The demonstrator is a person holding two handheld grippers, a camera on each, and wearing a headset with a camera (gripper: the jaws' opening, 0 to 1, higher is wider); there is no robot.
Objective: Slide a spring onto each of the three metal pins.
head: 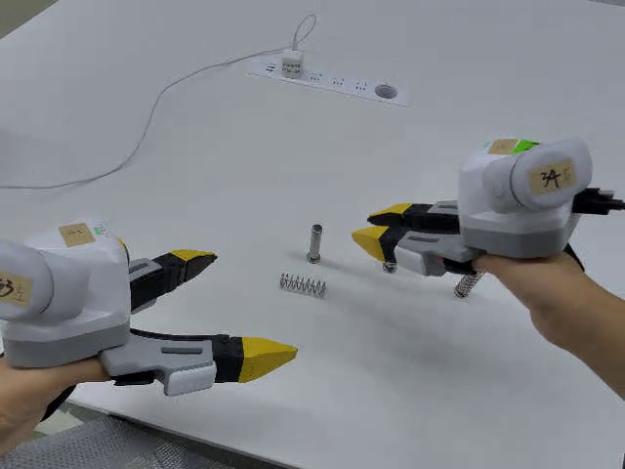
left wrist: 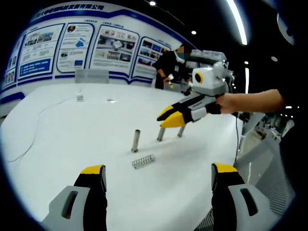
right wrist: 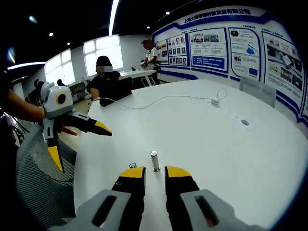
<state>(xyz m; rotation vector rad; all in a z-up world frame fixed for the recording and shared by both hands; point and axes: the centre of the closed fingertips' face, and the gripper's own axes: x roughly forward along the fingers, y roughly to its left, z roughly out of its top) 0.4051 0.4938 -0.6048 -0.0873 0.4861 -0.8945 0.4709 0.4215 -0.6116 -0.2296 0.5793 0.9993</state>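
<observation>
The white table (head: 244, 156) is smooth, so small parts can be knocked and rolled away. The left gripper (head: 234, 305) is held wide open, with nothing in it. The right gripper (head: 381, 225) is held only a little open, and nothing is seen between its tips.

The bare pin (head: 314, 242) is stood just ahead of the right tips, and it can be tipped over if it is bumped. The loose spring (head: 302, 284) is laid flat ahead of the left tips, close to the bare pin. It can be flicked away if it is pinched too hard, or jammed if it is pushed on crooked.

A second pin (head: 390, 264) is half hidden below the right tips. A third pin (head: 469, 283) is half hidden below that gripper's body. Springs seem to be on both, but how far down cannot be told.
</observation>
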